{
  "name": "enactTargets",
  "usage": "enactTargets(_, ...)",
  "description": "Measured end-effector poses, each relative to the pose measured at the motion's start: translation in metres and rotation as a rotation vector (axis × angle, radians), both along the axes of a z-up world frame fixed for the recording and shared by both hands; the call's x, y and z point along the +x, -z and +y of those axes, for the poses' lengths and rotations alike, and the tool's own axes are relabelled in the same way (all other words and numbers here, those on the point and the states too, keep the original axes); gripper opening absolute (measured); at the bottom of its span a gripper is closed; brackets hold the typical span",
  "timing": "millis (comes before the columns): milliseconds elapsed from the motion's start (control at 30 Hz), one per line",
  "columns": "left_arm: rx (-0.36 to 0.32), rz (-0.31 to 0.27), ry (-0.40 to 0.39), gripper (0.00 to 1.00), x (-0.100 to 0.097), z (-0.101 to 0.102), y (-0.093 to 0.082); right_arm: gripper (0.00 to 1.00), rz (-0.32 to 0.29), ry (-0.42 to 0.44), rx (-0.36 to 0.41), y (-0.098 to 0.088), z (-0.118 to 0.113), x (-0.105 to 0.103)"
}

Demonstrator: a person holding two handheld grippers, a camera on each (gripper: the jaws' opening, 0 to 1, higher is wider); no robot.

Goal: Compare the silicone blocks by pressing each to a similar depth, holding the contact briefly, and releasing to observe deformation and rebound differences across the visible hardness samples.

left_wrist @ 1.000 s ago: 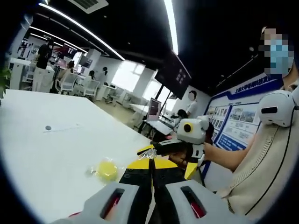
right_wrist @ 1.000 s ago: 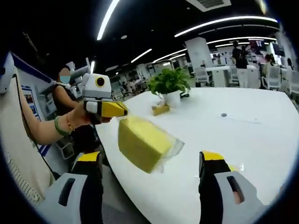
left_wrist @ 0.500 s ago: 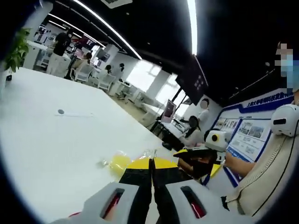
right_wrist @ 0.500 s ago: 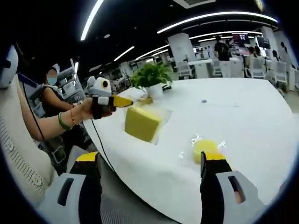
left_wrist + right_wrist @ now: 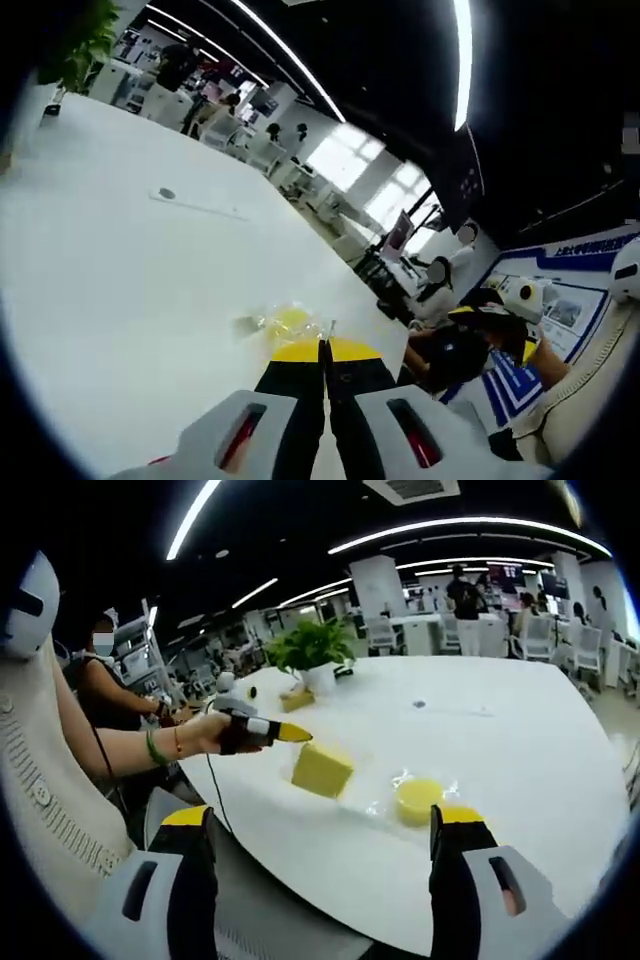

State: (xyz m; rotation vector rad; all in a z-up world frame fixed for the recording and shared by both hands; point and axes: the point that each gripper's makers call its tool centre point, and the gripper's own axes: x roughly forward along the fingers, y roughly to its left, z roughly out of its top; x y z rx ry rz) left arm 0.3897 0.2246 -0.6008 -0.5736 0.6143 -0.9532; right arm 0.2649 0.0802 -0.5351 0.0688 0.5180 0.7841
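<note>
A yellow rectangular silicone block (image 5: 322,770) in clear wrap sits low at the white table (image 5: 520,740), near its edge. My left gripper (image 5: 300,737), held by a hand, is just above it and shut on the wrap. I cannot tell whether the block rests on the table. In the left gripper view the shut left gripper (image 5: 323,346) pinches a wisp of clear plastic. A round yellow block (image 5: 419,800) in wrap lies to the right of the rectangular one, and the round block (image 5: 291,320) also lies just beyond those shut tips. My right gripper (image 5: 322,820) is open, off the table's near edge.
A potted plant (image 5: 312,650) and a small box (image 5: 295,698) stand at the table's far left. A small dark dot (image 5: 166,193) marks the tabletop. A person in a cream garment (image 5: 50,780) is close on the left. Other people, chairs and desks fill the room behind.
The left gripper has carried the wrapped rectangular block from up in the air down to the table, away from the right gripper. Both views have shifted with the hands.
</note>
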Motion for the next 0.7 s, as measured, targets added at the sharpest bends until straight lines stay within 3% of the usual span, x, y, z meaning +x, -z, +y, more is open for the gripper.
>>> enactTargets(100, -0.005, 0.035, -0.009, 0.0, 0.005, 0.001, 0.007, 0.82, 0.022, 0.005, -0.01, 0.006, -0.002, 0.001)
enactTargets(167, -0.043, 0.068, -0.029, 0.0, 0.011, 0.004, 0.006, 0.82, 0.032, 0.004, -0.01, 0.009, -0.002, 0.001)
enactTargets(700, 0.013, 0.074, -0.15, 0.0, 0.058, 0.043, 0.025, 0.79, 0.08, 0.005, -0.007, 0.021, 0.002, 0.01)
